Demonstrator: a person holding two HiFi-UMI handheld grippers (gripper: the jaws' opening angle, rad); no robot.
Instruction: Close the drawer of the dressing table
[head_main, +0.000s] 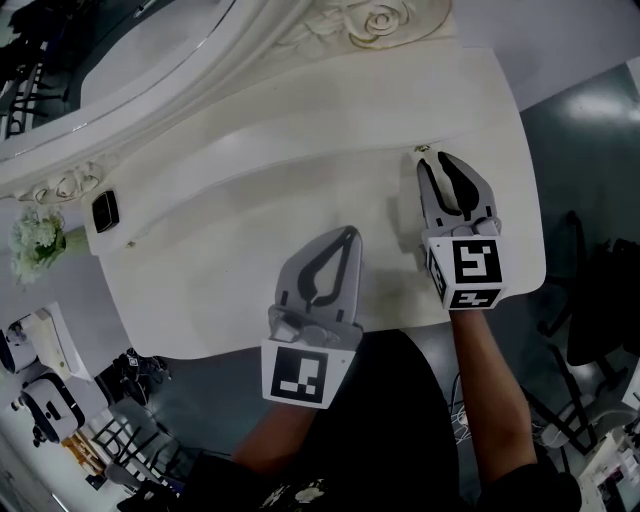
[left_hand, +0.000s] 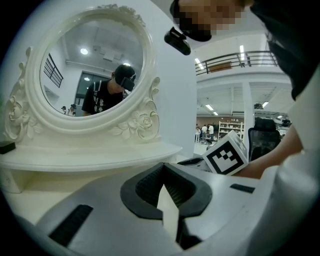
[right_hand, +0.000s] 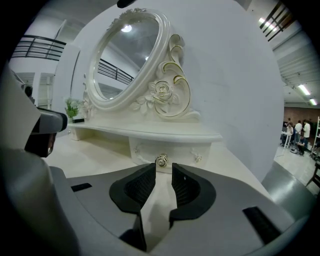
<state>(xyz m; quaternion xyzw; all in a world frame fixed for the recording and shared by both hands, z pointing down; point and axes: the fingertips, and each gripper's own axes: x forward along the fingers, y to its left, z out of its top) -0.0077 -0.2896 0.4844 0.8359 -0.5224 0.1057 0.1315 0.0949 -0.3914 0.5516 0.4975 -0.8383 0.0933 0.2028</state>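
Nearest the person, the left claw (head_main: 348, 235) hangs pressed together and empty over the bench (head_main: 250, 200), well short of the job. At its 1 o'clock the right claw (right_hand: 161, 170), slightly spread and gripping nothing, points straight at the drawer (right_hand: 172, 151). The drawer's knob (right_hand: 161, 160) sits at 12 o'clock just beyond the tips, below the mirror (right_hand: 127, 55). A straight forward push looks likely.

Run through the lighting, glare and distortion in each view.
Head view: dim overall, with the pale dressing table standing out against the dark floor. Left gripper view: fisheye with black corners; the mirror shows a bright light spot. Right gripper view: the same bending bows the mirror's frame, light glints near its top, and the drawer knob is sharp.
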